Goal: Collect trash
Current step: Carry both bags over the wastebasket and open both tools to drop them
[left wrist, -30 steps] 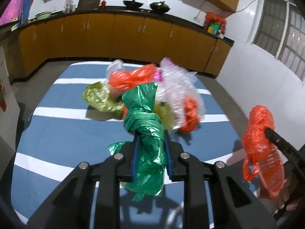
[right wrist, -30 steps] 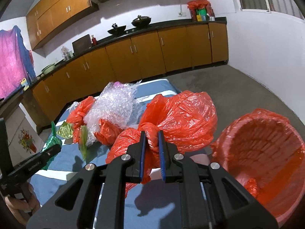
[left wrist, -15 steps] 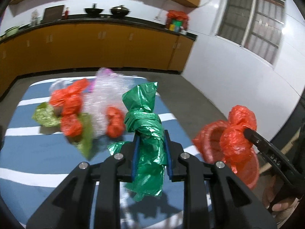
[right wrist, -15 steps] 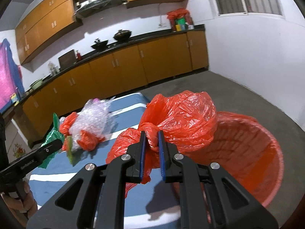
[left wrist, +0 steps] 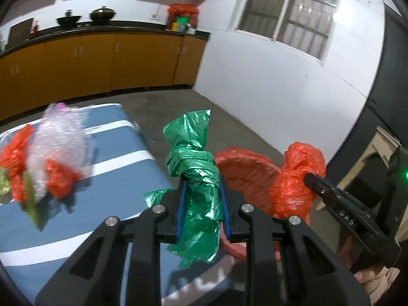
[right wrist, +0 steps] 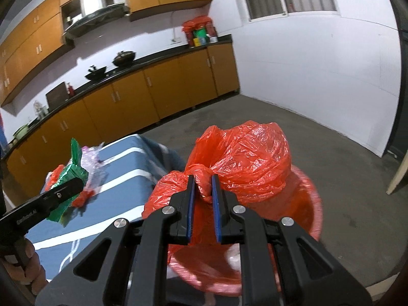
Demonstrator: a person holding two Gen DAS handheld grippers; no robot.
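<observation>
Your right gripper [right wrist: 202, 196] has its fingers pinched on the knotted neck of the red bag [right wrist: 244, 163], and the bulk of that bag balloons out just past the fingertips. Directly below and beyond it sits the red bin [right wrist: 303, 204], mouth open — so this bag looks ready to drop. Your left gripper [left wrist: 202, 204] has its fingers clamped on the twisted middle of the green bag [left wrist: 196, 168], its loose tail hanging under the fingers and its top standing above them. From the left wrist view the bin's rim shows just right of and behind the green bag, and the red bag hangs further right.

What could go wrong: the green bag looks short of the bin, near the edge of the striped tabletop [left wrist: 107, 178], so letting go now would likely drop it on the tabletop or the floor. The red bag is puffy and light; released off-centre it could catch the rim and roll out. Both grippers are close together over one opening — they could knock. Further left of your fingers, bubble wrap [left wrist: 61, 137] and red scraps [left wrist: 58, 181] lie uncollected.
</observation>
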